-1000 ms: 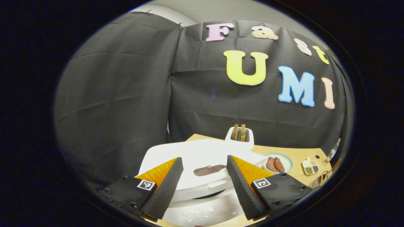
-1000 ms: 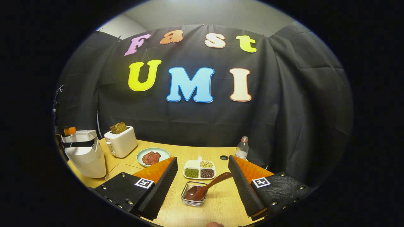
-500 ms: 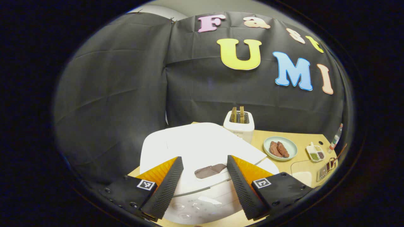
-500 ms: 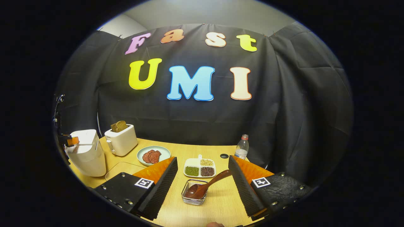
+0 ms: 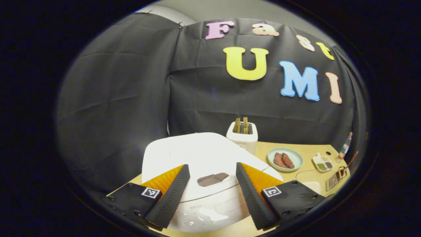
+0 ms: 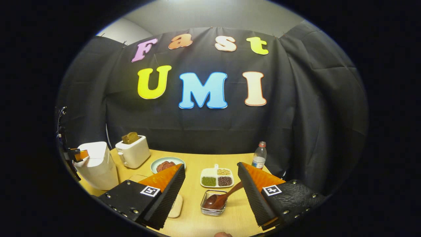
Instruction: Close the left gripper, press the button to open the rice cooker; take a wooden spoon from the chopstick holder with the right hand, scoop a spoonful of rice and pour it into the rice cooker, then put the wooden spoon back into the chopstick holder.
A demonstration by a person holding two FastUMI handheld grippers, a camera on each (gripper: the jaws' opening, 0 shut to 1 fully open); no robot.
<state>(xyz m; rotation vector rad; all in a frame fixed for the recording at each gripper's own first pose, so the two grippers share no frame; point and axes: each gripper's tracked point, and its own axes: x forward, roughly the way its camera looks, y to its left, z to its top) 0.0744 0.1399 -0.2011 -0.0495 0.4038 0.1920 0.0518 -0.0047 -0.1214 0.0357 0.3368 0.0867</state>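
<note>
The rice cooker (image 5: 200, 171) sits right under your left tongs (image 5: 212, 192), its lid down, and the dark button (image 5: 212, 179) on the lid's front lies between the two fingers, just ahead of the tips. Those tongs stand wide apart, gripping nothing; the task wants them brought together before the press, so that is not yet done. The button's long axis runs across the gap, finger to finger, so once closed the tips should meet over its middle and the push goes straight down and forward.

Moving right, the wooden spoon (image 6: 223, 197) rests in the wire chopstick holder (image 6: 213, 207) just ahead of your right tongs (image 6: 210, 194), which are also spread apart and empty. Its bowl sits low in the holder, nearer the left finger; its handle slants up and to the right, the end close beside the right finger. Your right hand is plainly the nearer one to it; from there the rice cooker stands well off to the left on the tabletop (image 6: 194, 223).
</note>
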